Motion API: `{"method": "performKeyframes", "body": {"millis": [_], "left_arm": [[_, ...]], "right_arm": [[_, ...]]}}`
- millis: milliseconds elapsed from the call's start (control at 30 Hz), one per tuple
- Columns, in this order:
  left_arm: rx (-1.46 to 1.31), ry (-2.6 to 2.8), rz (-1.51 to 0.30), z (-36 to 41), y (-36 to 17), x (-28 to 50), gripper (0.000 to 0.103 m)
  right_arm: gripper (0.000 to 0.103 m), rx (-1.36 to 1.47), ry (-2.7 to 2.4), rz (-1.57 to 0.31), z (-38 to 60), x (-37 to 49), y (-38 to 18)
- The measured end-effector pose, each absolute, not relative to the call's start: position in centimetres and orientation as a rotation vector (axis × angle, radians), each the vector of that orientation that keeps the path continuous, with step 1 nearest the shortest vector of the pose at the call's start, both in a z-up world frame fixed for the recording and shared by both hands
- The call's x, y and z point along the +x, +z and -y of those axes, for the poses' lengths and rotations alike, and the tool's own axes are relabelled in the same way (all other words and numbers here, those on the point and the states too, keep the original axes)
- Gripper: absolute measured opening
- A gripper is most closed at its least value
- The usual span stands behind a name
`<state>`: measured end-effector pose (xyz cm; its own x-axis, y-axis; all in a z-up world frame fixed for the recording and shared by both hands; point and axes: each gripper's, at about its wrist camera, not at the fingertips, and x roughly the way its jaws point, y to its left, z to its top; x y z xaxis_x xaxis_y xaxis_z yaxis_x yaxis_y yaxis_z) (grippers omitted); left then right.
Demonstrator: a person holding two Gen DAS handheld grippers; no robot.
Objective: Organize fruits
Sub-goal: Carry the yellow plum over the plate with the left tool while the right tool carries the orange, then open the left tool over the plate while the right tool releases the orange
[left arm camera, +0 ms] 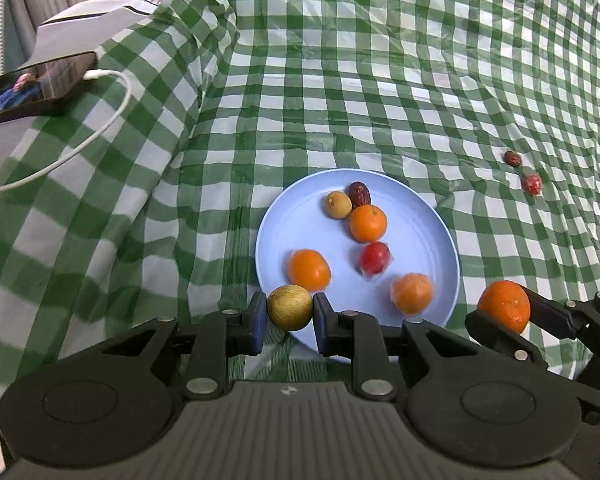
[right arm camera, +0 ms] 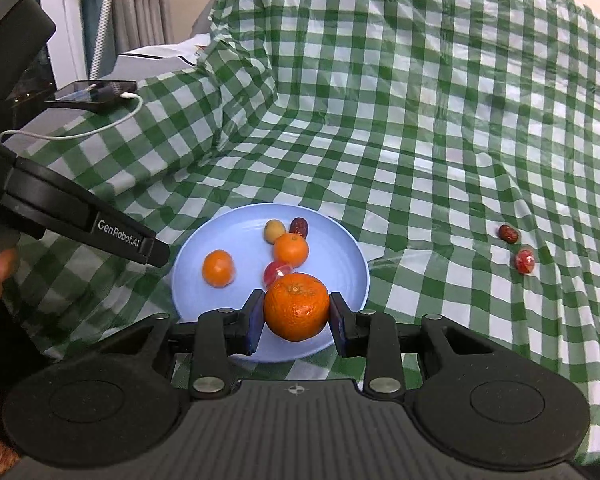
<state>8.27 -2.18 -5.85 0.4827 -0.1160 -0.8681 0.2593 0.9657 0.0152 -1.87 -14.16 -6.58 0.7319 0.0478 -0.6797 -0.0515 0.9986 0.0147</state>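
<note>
Both grippers loaded at the plate's near rim

Left wrist view: Clamped between the blue pads of the left gripper (left arm camera: 290,312) is a small yellow-green round fruit (left arm camera: 290,307), the jaws closed to its width. It hangs at the near rim of the light blue plate (left arm camera: 428,216), which lies straight ahead and already holds mandarins, a wrapped red fruit, a tan longan-like fruit and a dark red date. Off to the right, the right gripper (left arm camera: 504,314) holds a mandarin (left arm camera: 504,306) just outside the plate's rim. Farther ahead and right, a loose date (left arm camera: 512,158) and a wrapped red fruit (left arm camera: 533,184) lie on the checked cloth (left arm camera: 340,80) over the bench.

Right wrist view: the right gripper (right arm camera: 296,312) is closed on the mandarin (right arm camera: 296,306), the plate (right arm camera: 340,252) directly ahead and below. I judge a short forward reach puts either fruit over the plate; the left looks nearer.
</note>
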Motion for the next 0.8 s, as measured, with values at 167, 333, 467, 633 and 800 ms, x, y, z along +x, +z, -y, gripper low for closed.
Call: {"method": "performKeyframes", "body": {"millis": [167, 333, 467, 633, 800], "left_arm": [[0.167, -0.236, -1.059, 3.1, -7.1, 10.4, 0.027], [0.188, -0.232, -1.069, 4.1, -8.8, 12.2, 0.027], [0.204, -0.225, -1.075, 4.5, -10.1, 13.5, 0.027], [0.224, -0.234, -1.059, 4.7, -10.8, 14.4, 0.043], [0.209, -0.21, -0.967, 4.3, -8.7, 13.5, 0.103]], "right_arm": [[0.036, 0.008, 0.046, -0.772, 14.6, 0.7, -7.9], [0.036, 0.007, 0.053, -0.799, 14.6, 2.7, -9.5], [0.036, 0.003, 0.074, -0.824, 14.6, 3.7, -10.6], [0.037, -0.005, 0.103, -0.854, 14.5, 4.9, -11.5], [0.081, -0.004, 0.122, -0.829, 14.8, 5.4, -11.0]]}}
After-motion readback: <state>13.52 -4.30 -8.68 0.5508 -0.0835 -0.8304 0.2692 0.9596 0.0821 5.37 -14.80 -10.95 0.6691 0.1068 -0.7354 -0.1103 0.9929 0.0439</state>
